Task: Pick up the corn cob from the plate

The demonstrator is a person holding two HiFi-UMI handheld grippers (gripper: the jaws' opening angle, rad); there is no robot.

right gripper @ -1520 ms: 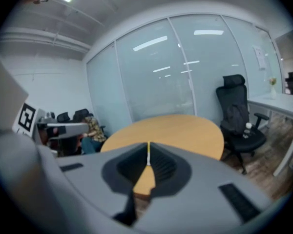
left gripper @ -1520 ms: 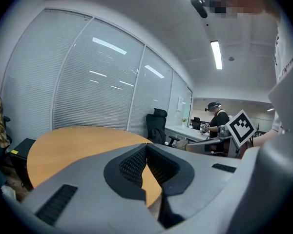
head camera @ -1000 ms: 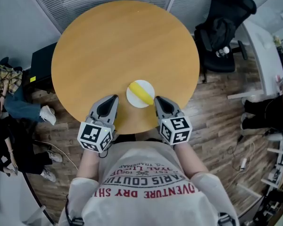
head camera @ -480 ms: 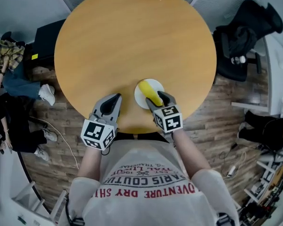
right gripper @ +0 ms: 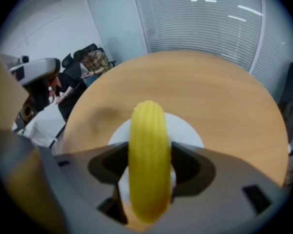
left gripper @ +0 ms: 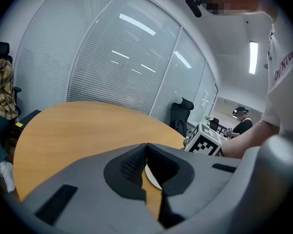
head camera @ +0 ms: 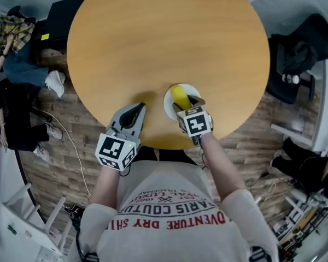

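A yellow corn cob [head camera: 179, 95] lies on a small white plate [head camera: 168, 105] near the front edge of the round wooden table [head camera: 153, 37]. My right gripper [head camera: 188, 103] points steeply down over the plate. Its jaws are opening, one on each side of the cob [right gripper: 148, 155], which rests on the plate [right gripper: 183, 128] between them. My left gripper [head camera: 138, 109] hovers over the table edge, left of the plate, shut and empty. In the left gripper view its tips [left gripper: 146, 146] meet, and a sliver of the plate [left gripper: 151, 177] shows behind them.
A black office chair [head camera: 300, 59] stands to the table's right. A seated person [head camera: 11, 31] and a black box [head camera: 63, 15] are at the upper left. Wooden floor surrounds the table.
My right gripper has come forward and down from the table's edge onto the plate, and its jaws have opened around the corn cob. My left gripper has sunk a little.
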